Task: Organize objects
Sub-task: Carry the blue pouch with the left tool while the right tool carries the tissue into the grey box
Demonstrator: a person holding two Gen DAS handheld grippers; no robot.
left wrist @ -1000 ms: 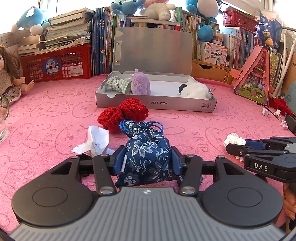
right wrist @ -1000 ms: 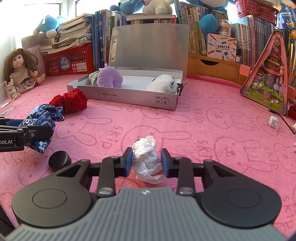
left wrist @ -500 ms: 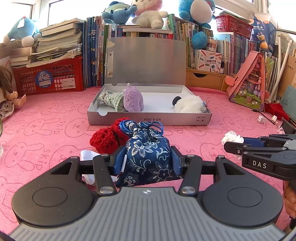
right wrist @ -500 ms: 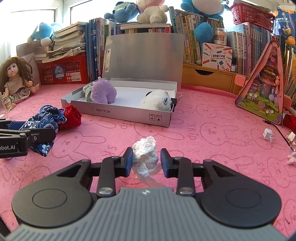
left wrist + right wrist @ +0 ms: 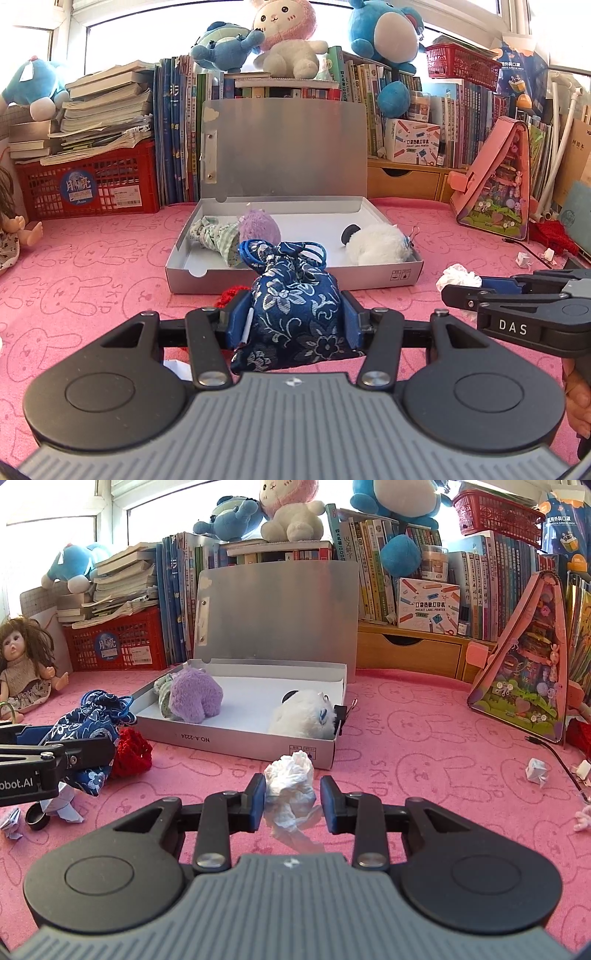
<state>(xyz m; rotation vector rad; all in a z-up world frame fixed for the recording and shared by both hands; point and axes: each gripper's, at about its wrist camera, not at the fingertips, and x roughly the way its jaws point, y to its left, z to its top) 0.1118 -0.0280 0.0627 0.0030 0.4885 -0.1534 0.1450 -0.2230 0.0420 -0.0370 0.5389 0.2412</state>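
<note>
the left gripper (image 5: 294,325) is clamping a blue floral pouch (image 5: 295,314) before the grey box (image 5: 291,275), while the right gripper (image 5: 291,803) is pinching a crumpled tissue (image 5: 290,786)

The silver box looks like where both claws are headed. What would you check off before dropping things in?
1. Left claw grips the blue floral pouch: ok.
2. Right claw grips the crumpled tissue: ok.
3. Silver box lid open: ok.
4. Free floor between purple plush and white plush: ok.
5. Claws over the box: not ok, both short of it.
</note>
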